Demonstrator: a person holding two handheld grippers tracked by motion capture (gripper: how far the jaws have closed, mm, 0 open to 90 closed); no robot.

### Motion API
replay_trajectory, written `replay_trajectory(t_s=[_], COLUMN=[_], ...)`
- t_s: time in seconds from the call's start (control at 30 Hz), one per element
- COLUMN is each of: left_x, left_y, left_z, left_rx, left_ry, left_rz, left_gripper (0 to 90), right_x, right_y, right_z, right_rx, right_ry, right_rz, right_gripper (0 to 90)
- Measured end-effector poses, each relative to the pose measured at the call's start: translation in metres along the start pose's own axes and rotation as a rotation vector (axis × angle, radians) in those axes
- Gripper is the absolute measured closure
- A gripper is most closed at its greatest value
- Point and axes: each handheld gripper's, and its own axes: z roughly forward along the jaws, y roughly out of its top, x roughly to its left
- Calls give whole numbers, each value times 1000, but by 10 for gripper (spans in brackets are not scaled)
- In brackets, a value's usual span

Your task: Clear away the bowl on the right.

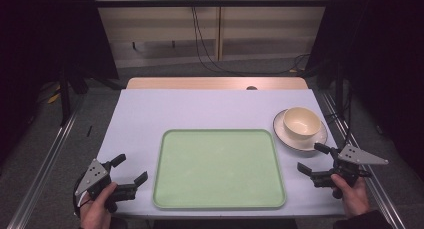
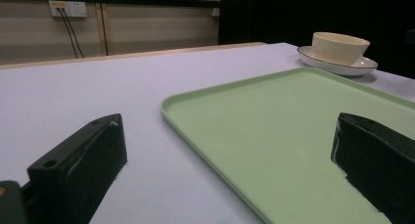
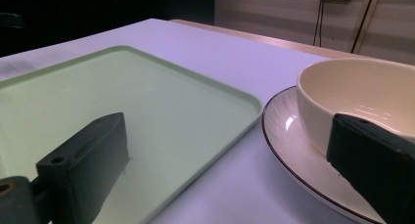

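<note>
A pale green tray (image 1: 218,201) lies empty in the middle of the white table (image 1: 200,109). To its right a cream bowl (image 1: 301,122) sits on a white plate (image 1: 315,143) with a dark rim. My left gripper (image 1: 132,170) rests near the tray's front left corner, open, with nothing between its jaws. My right gripper (image 1: 313,158) is open just in front of the plate, off the tray's right edge. From the left gripper view the tray (image 2: 293,126) stretches ahead with the bowl (image 2: 340,47) far off. In the right gripper view the bowl (image 3: 362,99) and plate (image 3: 298,150) are close.
A wooden strip (image 1: 215,83) edges the table's far side, with cables (image 1: 200,44) hanging beyond it. Metal rails (image 1: 45,164) run along the floor at both sides. Dark curtains stand left and right.
</note>
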Motion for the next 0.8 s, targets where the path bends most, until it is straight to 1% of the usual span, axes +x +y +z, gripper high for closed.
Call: replay_trajectory(t_s=[0.03,0.1,0.17,0.2,0.27,0.33,0.4,0.43,0.53,0.6,0.67,0.73,0.8], left_x=[0,0,0,0,0,0,0,0,0,0,-1,-1,-1], left_y=[0,0,0,0,0,0,0,0,0,0,0,0,0], left_z=[0,0,0,0,0,0,0,0,0,0,0,0,0], left_rx=[0,1,2,1,2,1,1,2,1,-2,-15,-22,-22], left_ry=[0,1,1,2,1,1,1,0,1,5,12,11,12], left_rz=[-1,0,1,1,1,1,1,3,3,1,-7,-12,-13], left_gripper=[0,0,0,0,0,0,0,0,0,0,0,0,0], right_x=[0,0,0,0,-1,-1,-1,-1,0,1,1,1,1], right_y=[0,0,-1,-1,-1,-1,-1,0,-1,0,0,1,1], right_z=[0,0,2,3,4,4,4,4,4,5,5,5,4], right_rx=[2,7,29,37,42,50,44,45,44,56,57,51,54], right_ry=[-5,2,-5,13,11,19,15,25,22,38,44,30,34], right_rz=[-5,1,-3,-3,2,-8,-12,-15,-14,-23,-28,-35,-33], right_gripper=[15,15,15,16,16,16,16,16,16,15,15,13,13])
